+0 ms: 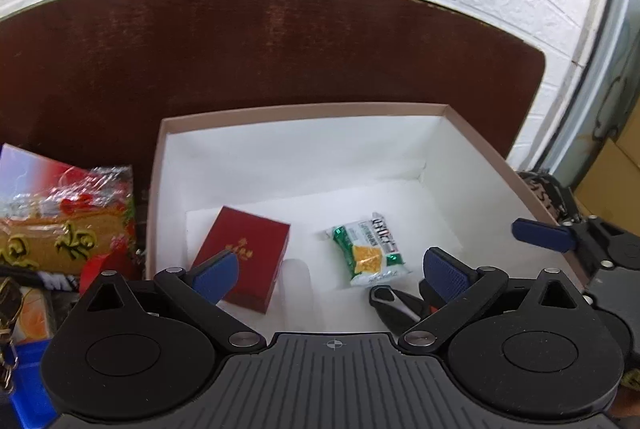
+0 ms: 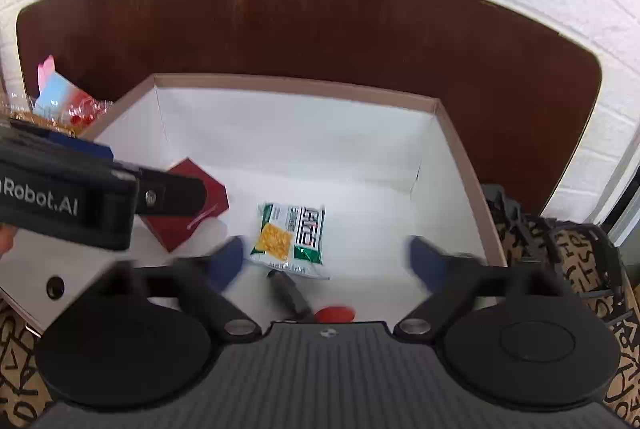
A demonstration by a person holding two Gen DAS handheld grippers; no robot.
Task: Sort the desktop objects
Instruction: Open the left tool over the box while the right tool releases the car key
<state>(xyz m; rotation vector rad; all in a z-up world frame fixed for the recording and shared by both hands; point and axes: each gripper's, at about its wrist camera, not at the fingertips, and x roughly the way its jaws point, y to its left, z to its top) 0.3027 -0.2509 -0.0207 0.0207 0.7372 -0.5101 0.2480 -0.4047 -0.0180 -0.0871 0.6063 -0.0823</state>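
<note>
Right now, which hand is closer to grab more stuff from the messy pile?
Left, probably. The open left gripper hangs beside the shiny red-and-gold packet pile; the right gripper is farther away.

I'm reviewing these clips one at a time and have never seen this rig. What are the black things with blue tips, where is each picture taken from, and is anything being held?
They are two hand-held grippers, each with its own camera looking forward along its fingers. One picture comes from the left gripper, the other from the right gripper. Both hover over an open white box on a brown table. In the box lie a dark red box, a green snack packet and a black-handled tool. Both sets of jaws are open and hold nothing.
</note>
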